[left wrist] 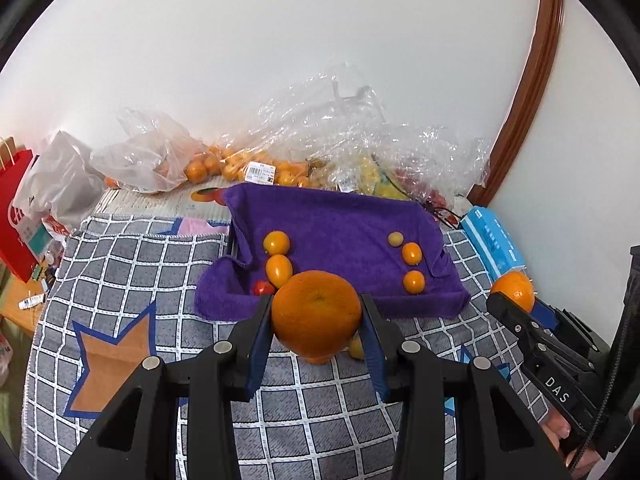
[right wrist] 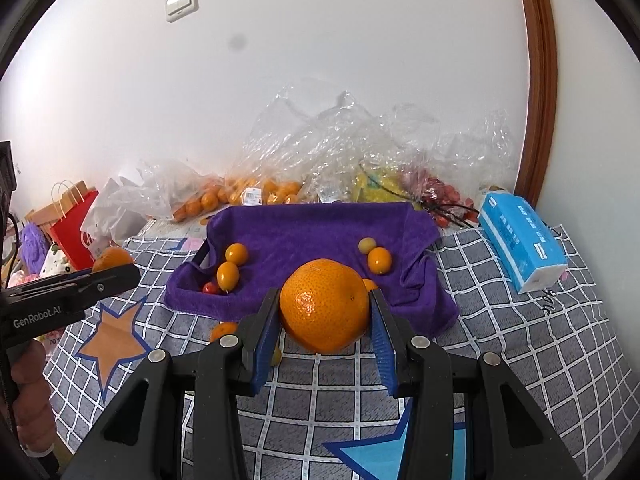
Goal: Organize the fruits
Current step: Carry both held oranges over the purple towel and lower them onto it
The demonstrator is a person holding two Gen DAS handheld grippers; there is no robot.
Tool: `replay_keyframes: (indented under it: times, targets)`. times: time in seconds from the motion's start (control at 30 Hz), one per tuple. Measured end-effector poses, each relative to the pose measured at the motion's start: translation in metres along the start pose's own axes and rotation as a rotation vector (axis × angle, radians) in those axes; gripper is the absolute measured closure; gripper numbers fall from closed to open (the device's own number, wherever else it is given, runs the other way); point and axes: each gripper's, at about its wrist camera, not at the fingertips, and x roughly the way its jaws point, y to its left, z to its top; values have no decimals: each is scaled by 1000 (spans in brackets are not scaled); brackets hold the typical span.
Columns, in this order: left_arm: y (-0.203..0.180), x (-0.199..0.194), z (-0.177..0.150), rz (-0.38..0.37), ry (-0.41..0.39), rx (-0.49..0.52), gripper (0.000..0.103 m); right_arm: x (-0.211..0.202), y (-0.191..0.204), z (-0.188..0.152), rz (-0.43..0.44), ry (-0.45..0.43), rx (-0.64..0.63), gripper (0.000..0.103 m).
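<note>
Both large round oranges gripped and raised clear of the grey checked cloth: left gripper clamped on one orange, right gripper clamped on the other orange, blue pads pressed to each side of the fruit.

Partly done, by the look of it. Already lying in the tray lined with a purple towel: two small oval orange kumquats and a small red tomato at the left end, a pale yellowish fruit and more kumquats at the right end. Left to do: both big oranges not yet set down, plus a small orange fruit and a yellowish one loose on the cloth just in front of the tray.

Middle of the towel bare, so room there for both oranges. Near rim of the tray just ahead of both grippers, towel draped over it; grippers side by side, near each other. Blue tissue pack beside the tray's right end, crumpled clear plastic bags of fruit behind its far edge.
</note>
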Motion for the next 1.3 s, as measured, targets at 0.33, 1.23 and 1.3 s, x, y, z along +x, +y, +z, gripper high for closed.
replay_keyframes:
  times: [0.33, 1.23, 1.3]
  targets:
    - [3, 0, 10, 4, -12, -6, 64, 5, 0, 14, -3, -14, -14, 60]
    - [0, 15, 28, -8, -15, 9, 64, 18, -9, 33, -19, -33, -17, 60]
    - [0, 18, 30, -10, -10, 8, 64, 20, -10, 35, -21, -31, -19, 60]
